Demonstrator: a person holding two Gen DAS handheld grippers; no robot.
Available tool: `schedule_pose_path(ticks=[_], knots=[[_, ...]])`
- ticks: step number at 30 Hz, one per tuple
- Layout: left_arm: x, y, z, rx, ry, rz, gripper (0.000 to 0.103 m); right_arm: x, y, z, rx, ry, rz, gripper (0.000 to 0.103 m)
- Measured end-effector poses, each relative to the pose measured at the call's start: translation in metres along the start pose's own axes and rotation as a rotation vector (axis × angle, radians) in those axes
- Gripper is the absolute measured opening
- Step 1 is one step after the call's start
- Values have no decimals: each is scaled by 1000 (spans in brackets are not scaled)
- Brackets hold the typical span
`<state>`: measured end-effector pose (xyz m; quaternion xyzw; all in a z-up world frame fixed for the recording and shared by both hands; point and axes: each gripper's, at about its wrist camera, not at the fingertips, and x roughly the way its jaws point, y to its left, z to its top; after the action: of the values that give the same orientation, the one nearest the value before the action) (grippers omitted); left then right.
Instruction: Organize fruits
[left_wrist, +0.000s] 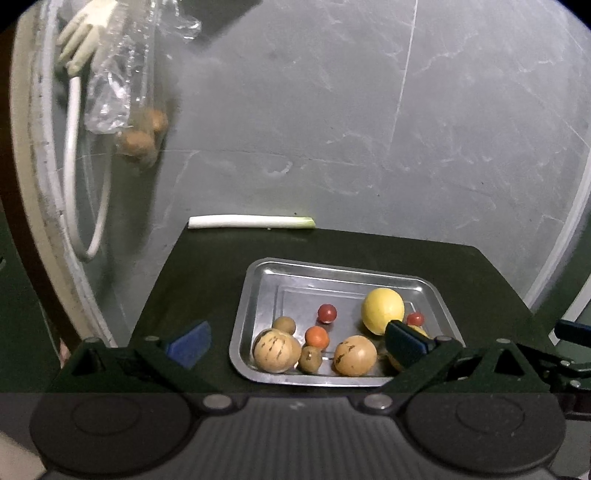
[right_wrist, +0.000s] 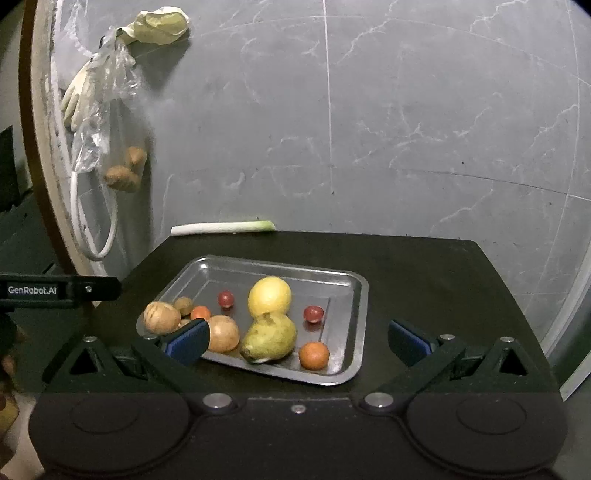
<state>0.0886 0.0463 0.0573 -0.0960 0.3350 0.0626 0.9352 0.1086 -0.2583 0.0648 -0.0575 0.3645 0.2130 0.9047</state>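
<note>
**Both tongs wide, tray of fruit dead ahead**

Nearest to me in the R wrist view: the right tongs, blue pads spread far apart, nothing between them. Left tongs same story, wide apart and empty, hovering at the near rim of the metal tray, which sits on the dark desk.

Key relation for the next move: from the right tongs the pear lies straight ahead, just beyond the pad line and roughly centred in the gap. Its long axis runs slantwise, fat end toward the near-left, narrower end up against the lemon, touching or as good as. R side looks nearer to it than L; in the L view the pear is mostly hidden behind the right pad. My guess: R goes for the pear, w/ the wrist turned so the pads close across the short axis.

Tray contents, R view: lemon at centre-back, pear in front of it, an orange at the near-right corner, two small red fruits either side of the lemon, two tan striped round fruits at left, plus a smaller orange one and a couple of small brownish ones btw them.

Off the tray: a leek stalk lies along the desk's far edge, against the wall.
</note>
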Motion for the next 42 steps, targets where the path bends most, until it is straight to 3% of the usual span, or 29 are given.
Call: schedule_pose_path(ticks=[6, 15, 24, 33, 42], knots=[[-18, -2, -16, -62, 3, 61, 102, -11, -5, -10, -15, 14, 41, 102], [-47, -11, -36, -67, 1, 119, 102, -24, -6, -26, -5, 38, 73, 102], [-53, -3, -46, -80, 22, 100, 103, -27, 5, -33, 4, 49, 52, 102], [-44, 5, -57, -1, 80, 24, 102, -28, 27, -41, 49, 87, -4, 102], [-44, 15, -63, 12, 107, -6, 102, -29, 39, -45, 75, 101, -37, 102]])
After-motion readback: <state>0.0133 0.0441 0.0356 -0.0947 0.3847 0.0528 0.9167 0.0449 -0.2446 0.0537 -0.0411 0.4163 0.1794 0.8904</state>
